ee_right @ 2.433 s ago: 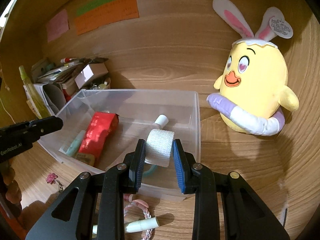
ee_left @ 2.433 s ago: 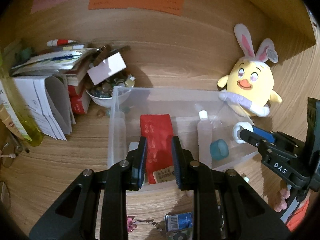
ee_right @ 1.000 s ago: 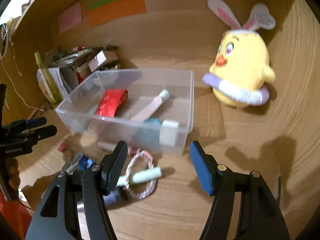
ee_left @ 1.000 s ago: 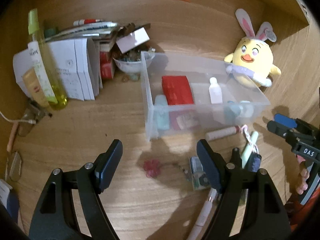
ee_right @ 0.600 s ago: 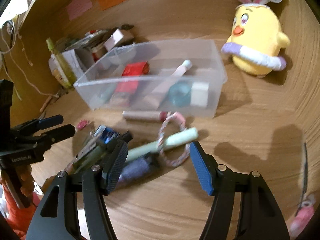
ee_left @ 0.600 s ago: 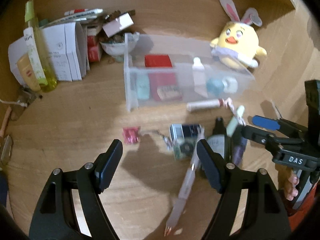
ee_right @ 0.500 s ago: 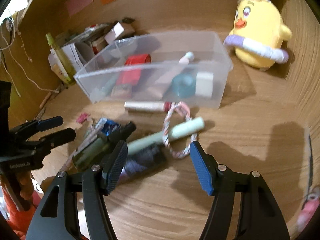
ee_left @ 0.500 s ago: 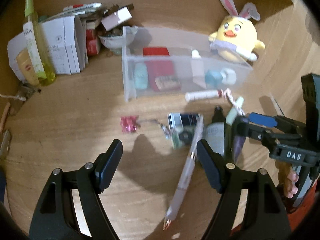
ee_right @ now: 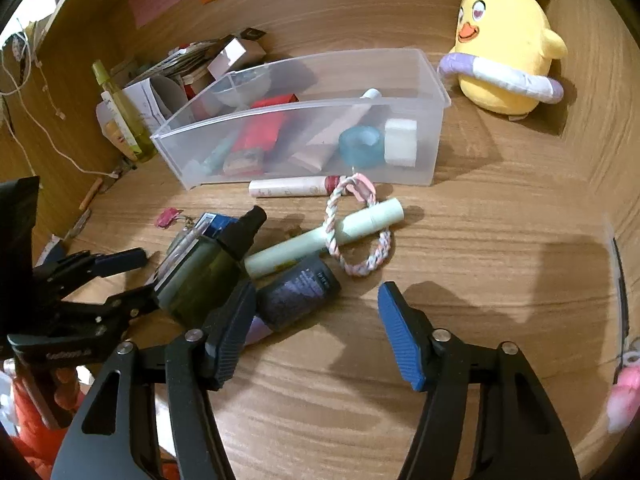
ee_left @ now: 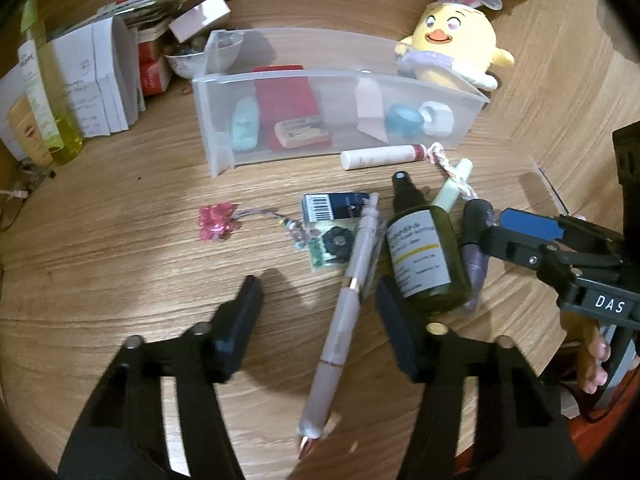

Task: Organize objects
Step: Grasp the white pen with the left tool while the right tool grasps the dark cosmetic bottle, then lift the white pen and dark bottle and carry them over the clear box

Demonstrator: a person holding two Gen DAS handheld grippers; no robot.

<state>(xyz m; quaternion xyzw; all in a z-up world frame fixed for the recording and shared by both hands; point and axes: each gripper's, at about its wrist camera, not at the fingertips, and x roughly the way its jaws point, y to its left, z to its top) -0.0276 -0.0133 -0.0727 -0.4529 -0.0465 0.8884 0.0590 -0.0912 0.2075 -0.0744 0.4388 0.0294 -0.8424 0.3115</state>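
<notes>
Objects for sorting lie in a loose cluster on the worktop [ee_left: 100, 264], in front of a clear bin [ee_left: 336, 80]. Over them the left gripper [ee_left: 318, 304] has just been closing, yet its jaws stand apart; a pale pen [ee_left: 348, 300] lies slanted between them, and neither pad presses on it. Just right of the pen lies a dark green bottle [ee_left: 424, 256] with a white label and black spray top, and beside that a purple tube [ee_left: 474, 248]. Beyond the pen sit a navy barcoded box [ee_left: 336, 206] and a small card [ee_left: 332, 248]; a pink charm [ee_left: 216, 220] lies well to the left.

The right gripper [ee_right: 316, 320] has also been closing a little and is spread, with bare worktop and the end of the purple tube between its jaws; it grips nothing. Its left finger lies over the green bottle's edge. Farther out lie a mint tube [ee_right: 324, 240] threaded through a braided ring [ee_right: 356, 224], and a white stick [ee_right: 288, 188] against the bin's front wall.

Inside the bin are a red pack [ee_right: 260, 132], a teal roll [ee_right: 360, 146], a white roll [ee_right: 400, 142] and a pale tube [ee_right: 336, 132]. A yellow plush [ee_right: 508, 48] sits right of the bin; papers and a yellow bottle [ee_left: 48, 92] stand to its left.
</notes>
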